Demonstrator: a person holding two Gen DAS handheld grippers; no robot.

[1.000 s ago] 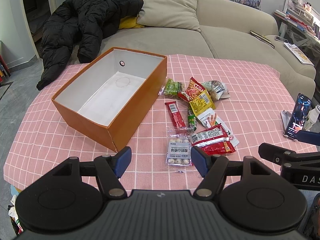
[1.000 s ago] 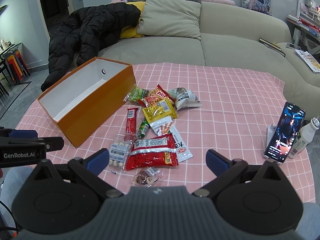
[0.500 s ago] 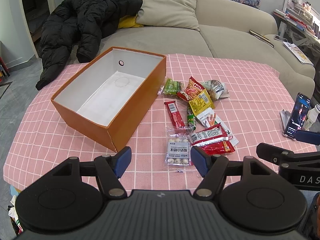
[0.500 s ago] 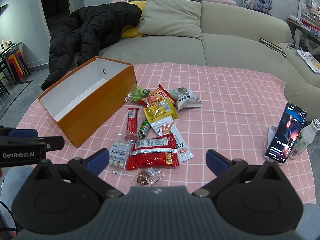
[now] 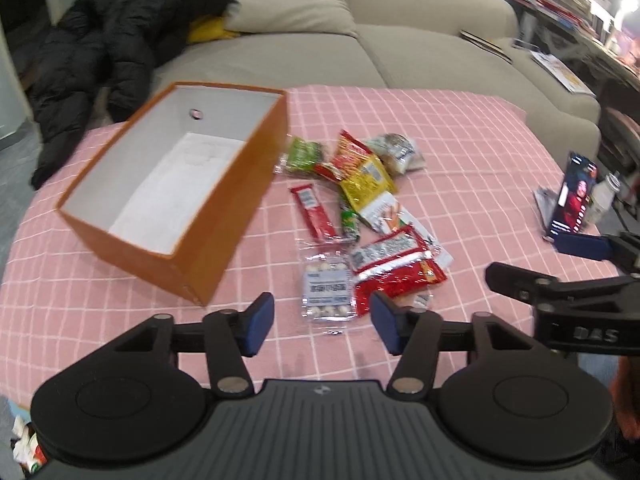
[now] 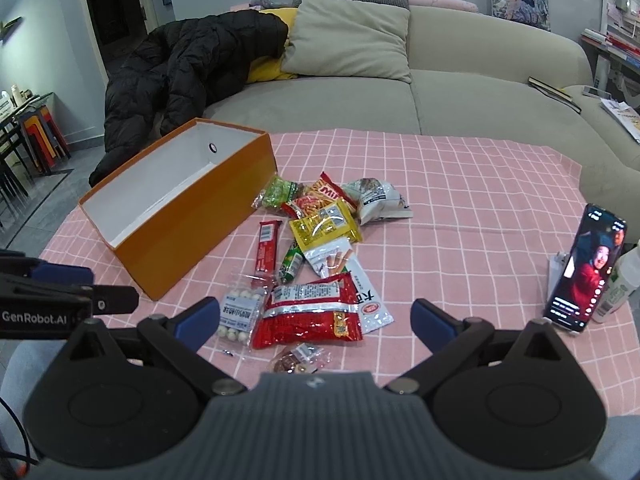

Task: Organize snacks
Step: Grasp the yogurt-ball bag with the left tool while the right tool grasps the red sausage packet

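Observation:
An empty orange box (image 5: 240, 200) (image 6: 192, 240) stands open-topped on the left of the pink checked tablecloth (image 6: 460, 200). Right of it lies a heap of snack packets. Nearest me are a clear packet of white balls (image 5: 328, 292) (image 6: 240, 316) and a red packet (image 5: 396, 268) (image 6: 308, 312). Farther off lie a red bar (image 5: 314, 212) and a yellow packet (image 6: 324, 228). My left gripper (image 5: 322, 322) hovers just short of the clear packet, its jaws closing with nothing pressed between them. My right gripper (image 6: 316, 320) hangs over the red packet, jaws wide and closing, not touching it.
A phone (image 6: 584, 272) stands propped at the table's right edge beside a white bottle (image 6: 620, 284). Behind the table is a beige sofa (image 6: 460, 96) with a black coat (image 6: 192, 64) and a cushion. A small brown snack packet (image 6: 300, 360) lies at the near edge.
The left jaws have come closer together and the left view has tilted slightly. The right jaws have narrowed a little. No snack has moved.

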